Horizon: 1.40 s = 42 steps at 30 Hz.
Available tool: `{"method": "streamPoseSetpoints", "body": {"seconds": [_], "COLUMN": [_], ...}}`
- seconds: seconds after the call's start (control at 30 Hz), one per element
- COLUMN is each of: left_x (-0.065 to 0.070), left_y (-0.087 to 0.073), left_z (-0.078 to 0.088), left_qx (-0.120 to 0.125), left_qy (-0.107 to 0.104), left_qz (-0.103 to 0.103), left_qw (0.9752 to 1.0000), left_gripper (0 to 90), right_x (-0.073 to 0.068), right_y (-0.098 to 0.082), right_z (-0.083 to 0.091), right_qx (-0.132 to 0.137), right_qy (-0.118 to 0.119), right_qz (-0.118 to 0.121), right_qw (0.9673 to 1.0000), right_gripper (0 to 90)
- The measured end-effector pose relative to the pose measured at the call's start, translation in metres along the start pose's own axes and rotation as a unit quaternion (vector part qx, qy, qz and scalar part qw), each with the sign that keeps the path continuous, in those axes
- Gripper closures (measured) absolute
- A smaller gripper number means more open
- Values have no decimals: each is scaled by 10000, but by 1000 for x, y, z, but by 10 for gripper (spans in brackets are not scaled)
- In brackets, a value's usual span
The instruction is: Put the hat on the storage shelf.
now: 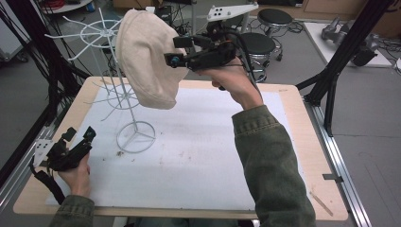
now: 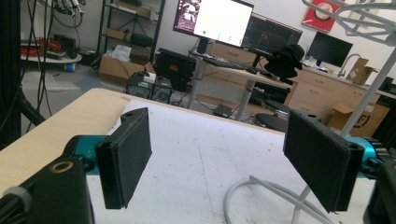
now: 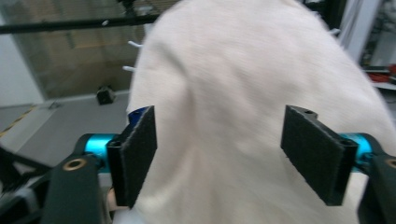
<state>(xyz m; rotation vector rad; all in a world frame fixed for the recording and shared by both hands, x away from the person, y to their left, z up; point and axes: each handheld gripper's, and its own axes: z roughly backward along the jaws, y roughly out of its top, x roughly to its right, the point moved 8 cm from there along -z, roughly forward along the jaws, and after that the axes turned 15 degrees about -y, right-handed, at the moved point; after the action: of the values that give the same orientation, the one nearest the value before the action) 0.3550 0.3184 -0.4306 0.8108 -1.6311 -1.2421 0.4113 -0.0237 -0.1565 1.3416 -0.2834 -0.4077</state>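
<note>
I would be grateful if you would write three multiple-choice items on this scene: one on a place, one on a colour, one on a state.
1. Where is the soft fabric hat?
A. Hung on the white wire stand
B. Flat on the white mat
C. On the floor

2. What colour is the hat?
A. Black
B. Cream
C. Red

3. How do the right gripper's jaws stand?
A. Clamped on the stand's base
B. Shut on nothing
C. Open, the hat just ahead of them

Answers:
1 A, the high view shows it up on the stand's arms above the mat.
2 B, its cloth is pale cream.
3 C, the right gripper view shows both pads apart with cloth beyond them.
</note>
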Motion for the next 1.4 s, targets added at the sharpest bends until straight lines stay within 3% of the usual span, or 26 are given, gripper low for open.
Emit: {"method": "streamPoseSetpoints", "body": {"seconds": [0.17, 0.23, 0.27, 0.33, 0.37, 0.6, 1.0, 1.33, 1.4], "left_x": [0, 0, 0, 0, 1, 0, 3, 5, 6], "left_y": [0, 0, 0, 1, 1, 2, 1, 1, 1], "left_z": [0, 0, 0, 0, 0, 1, 2, 6, 7], "left_qx": [5, 0, 4, 6, 7, 28, 4, 3, -7], "left_qy": [0, 0, 1, -6, -6, -6, -74, -176, -191], "left_qz": [-5, -1, -1, -1, -4, 3, 5, 28, 39], "left_qw": [10000, 10000, 10000, 10000, 10000, 10000, 10000, 9998, 9998], "left_gripper": [236, 236, 236, 236, 235, 235, 234, 233, 232], "right_x": [6, 6, 5, 6, 6, 11, 26, 24, 23], "right_y": [-12, -17, -26, -29, -37, -61, -110, -150, -163], "right_z": [11, 17, 22, 24, 32, 55, 106, 138, 144], "right_qx": [50, 96, -22, -29, -56, -223, -179, -93, -91], "right_qy": [-434, -811, -1057, -1173, -1412, -1738, -2211, -2531, -2501], "right_qz": [-54, 9, 108, 139, 124, -46, -453, -724, -820], "right_qw": [9990, 9967, 9943, 9930, 9899, 9845, 9740, 9647, 9647], "right_gripper": [152, 140, 121, 121, 119, 110, 110, 110, 110]}}
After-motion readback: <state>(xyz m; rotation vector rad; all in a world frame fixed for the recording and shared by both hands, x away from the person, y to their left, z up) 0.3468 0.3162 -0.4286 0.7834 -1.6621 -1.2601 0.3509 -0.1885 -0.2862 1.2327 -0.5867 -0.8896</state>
